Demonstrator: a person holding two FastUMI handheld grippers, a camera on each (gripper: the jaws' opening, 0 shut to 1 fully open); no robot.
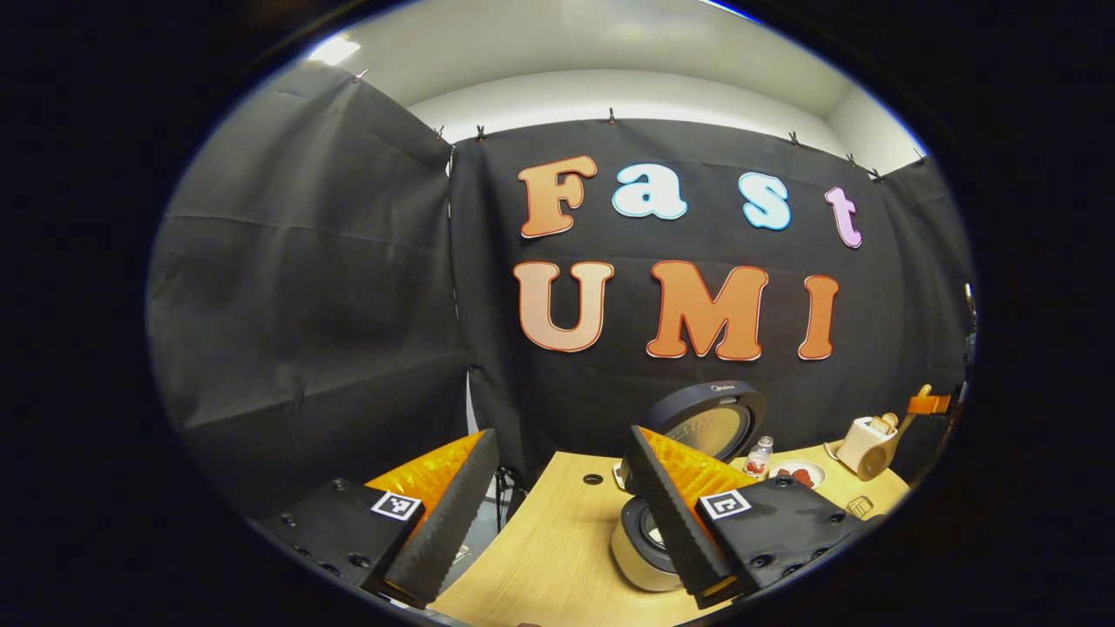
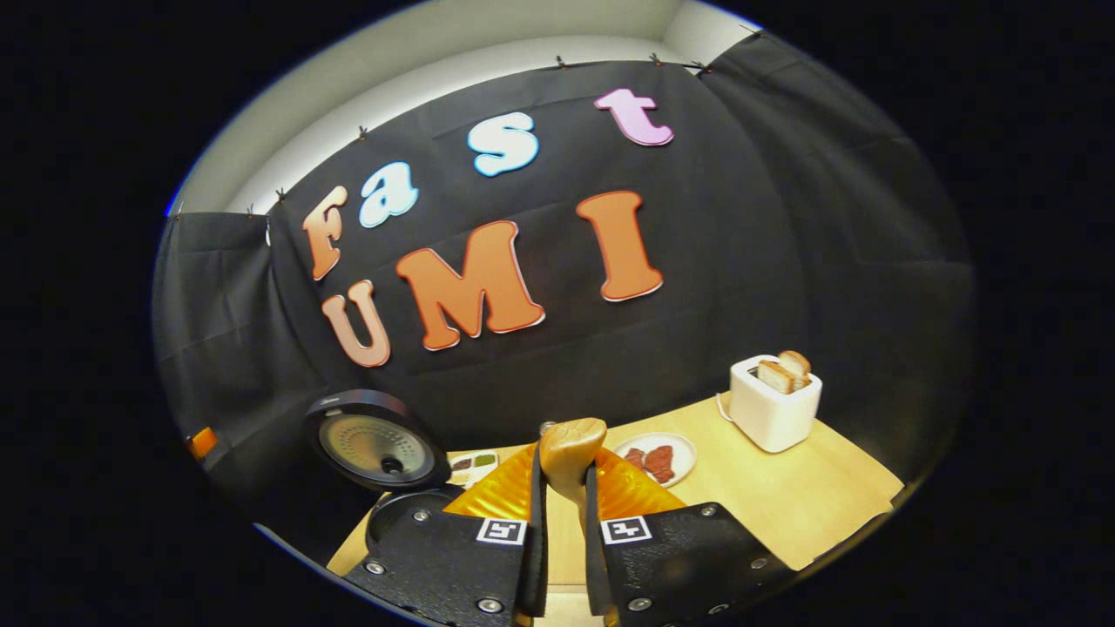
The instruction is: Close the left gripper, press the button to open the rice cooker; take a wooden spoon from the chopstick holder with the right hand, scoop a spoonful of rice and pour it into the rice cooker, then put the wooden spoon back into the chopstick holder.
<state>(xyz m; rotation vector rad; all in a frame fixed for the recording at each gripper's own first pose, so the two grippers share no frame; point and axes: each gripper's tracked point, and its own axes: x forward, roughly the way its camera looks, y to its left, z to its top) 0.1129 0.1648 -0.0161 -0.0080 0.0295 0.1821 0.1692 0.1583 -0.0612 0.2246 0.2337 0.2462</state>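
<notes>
The rice cooker (image 1: 643, 553) stands on the wooden table with its round lid (image 1: 710, 418) raised. My left gripper (image 1: 562, 435) is open wide and holds nothing; its right finger hides part of the cooker. My right gripper (image 2: 566, 466) is shut on the wooden spoon (image 2: 571, 448), whose rounded end sticks up between the fingers. From that side the cooker's lid (image 2: 375, 444) stands up at the left over the dark pot opening (image 2: 405, 514). In the left gripper view the spoon (image 1: 906, 422) and the right gripper (image 1: 928, 403) appear far right, beside the toaster.
A white toaster (image 2: 773, 401) with toast stands at the table's right. A plate (image 2: 688, 448) with red pieces lies between it and the cooker. A small bottle (image 1: 760, 455) and a divided tray (image 2: 475, 463) sit behind the cooker. Black cloth walls the booth.
</notes>
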